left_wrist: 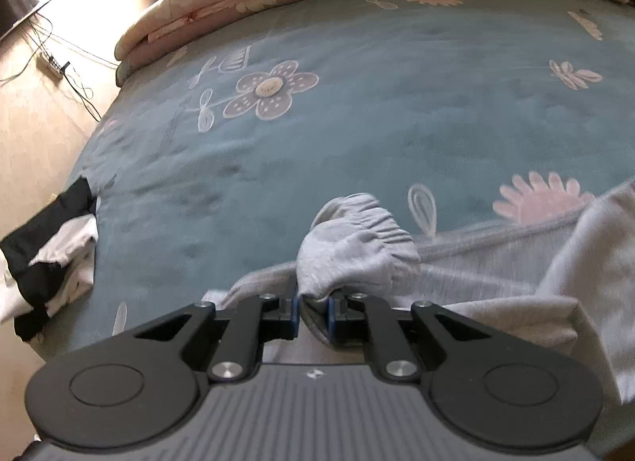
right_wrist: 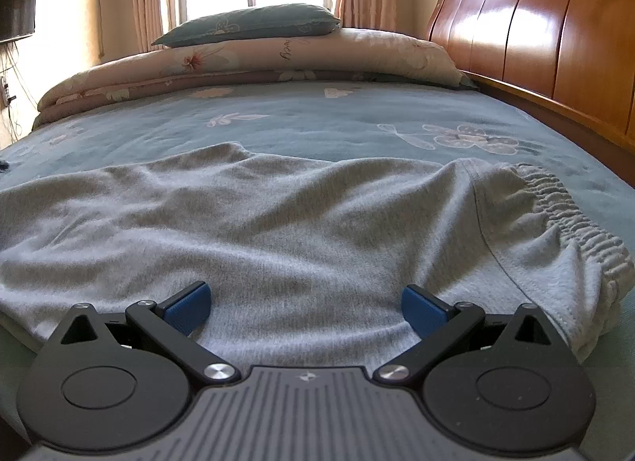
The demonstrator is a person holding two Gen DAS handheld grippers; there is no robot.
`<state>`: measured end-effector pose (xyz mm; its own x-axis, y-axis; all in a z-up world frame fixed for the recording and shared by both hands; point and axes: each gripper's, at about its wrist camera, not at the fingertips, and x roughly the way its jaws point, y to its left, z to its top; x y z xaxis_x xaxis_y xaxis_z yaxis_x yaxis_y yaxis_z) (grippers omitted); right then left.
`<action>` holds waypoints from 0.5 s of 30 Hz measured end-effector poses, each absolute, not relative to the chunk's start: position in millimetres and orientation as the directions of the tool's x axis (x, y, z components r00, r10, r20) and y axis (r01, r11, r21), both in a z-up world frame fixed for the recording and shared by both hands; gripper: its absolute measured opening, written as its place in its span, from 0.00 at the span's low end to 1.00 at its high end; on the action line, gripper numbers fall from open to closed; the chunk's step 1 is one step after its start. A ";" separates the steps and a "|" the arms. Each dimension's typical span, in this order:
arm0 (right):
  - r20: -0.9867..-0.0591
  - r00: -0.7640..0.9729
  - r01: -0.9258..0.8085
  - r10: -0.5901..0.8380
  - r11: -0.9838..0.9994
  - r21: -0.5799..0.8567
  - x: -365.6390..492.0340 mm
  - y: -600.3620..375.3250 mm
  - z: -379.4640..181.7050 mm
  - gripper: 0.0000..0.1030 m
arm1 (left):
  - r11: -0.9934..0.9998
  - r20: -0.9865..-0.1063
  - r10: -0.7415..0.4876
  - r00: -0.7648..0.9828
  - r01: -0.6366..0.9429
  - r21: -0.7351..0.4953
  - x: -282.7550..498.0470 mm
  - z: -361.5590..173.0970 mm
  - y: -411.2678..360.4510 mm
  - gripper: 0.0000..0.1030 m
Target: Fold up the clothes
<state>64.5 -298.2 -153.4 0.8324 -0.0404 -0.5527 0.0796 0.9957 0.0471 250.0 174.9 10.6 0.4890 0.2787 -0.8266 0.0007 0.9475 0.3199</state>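
Observation:
Light grey sweatpants (right_wrist: 278, 223) lie spread on the blue flowered bedspread (right_wrist: 317, 116), their gathered elastic waistband (right_wrist: 571, 207) at the right. In the left wrist view my left gripper (left_wrist: 311, 312) is shut on a bunched elastic cuff (left_wrist: 357, 246) of the same grey sweatpants (left_wrist: 516, 262), and the cloth stands up above the blue pads, lifted off the bed. My right gripper (right_wrist: 303, 308) hovers low over the middle of the pants, its jaws wide open with only flat fabric beneath them.
A folded floral quilt (right_wrist: 246, 60) and a teal pillow (right_wrist: 246, 24) lie at the far side of the bed. The wooden headboard (right_wrist: 547, 40) rises at the right. Black and white clothes (left_wrist: 51, 258) hang at the bed's left edge, above a floor with a power strip (left_wrist: 51, 64).

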 end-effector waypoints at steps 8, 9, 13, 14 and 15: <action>-0.608 0.792 0.093 -0.062 0.995 0.020 68.0 -294.7 -144.3 1.00 | 0.975 -0.871 0.213 0.443 -0.042 0.217 207.9 -31.1 222.6 0.11; -0.617 0.785 0.097 -0.066 0.995 0.017 68.2 -294.1 -142.8 1.00 | 0.978 -0.874 0.205 0.440 -0.055 0.202 204.3 -36.3 229.9 0.11; -0.653 0.753 0.098 -0.084 0.995 -0.014 69.6 -287.4 -136.9 1.00 | 0.984 -0.887 0.178 0.426 -0.096 0.151 191.9 -54.4 257.4 0.11; -0.659 0.748 0.090 -0.086 0.996 -0.027 69.7 -284.5 -135.2 1.00 | 0.985 -0.892 0.166 0.419 -0.103 0.135 188.9 -58.8 262.6 0.12; -0.664 0.742 0.082 -0.088 0.996 -0.040 69.9 -281.5 -133.5 1.00 | 0.988 -0.899 0.146 0.412 -0.106 0.111 186.1 -63.3 267.9 0.12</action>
